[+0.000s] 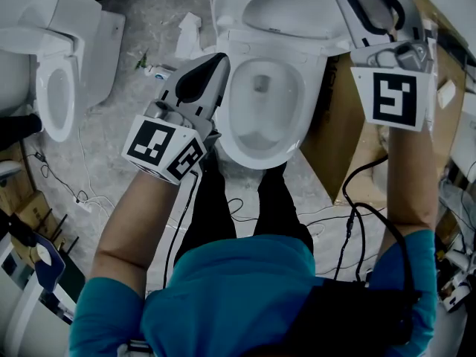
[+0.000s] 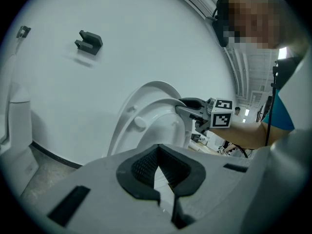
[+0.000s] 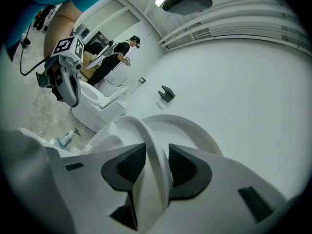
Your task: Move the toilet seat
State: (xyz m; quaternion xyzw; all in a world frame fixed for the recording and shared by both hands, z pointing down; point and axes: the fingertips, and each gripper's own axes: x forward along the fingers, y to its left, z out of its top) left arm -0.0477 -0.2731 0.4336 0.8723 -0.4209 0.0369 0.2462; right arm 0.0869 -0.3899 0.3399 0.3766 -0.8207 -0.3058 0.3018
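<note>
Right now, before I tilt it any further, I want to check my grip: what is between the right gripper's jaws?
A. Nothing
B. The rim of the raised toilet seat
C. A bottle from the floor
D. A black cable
B: in the right gripper view, the white rim of the toilet seat runs straight between the pads of the right gripper, which close on it.
</note>
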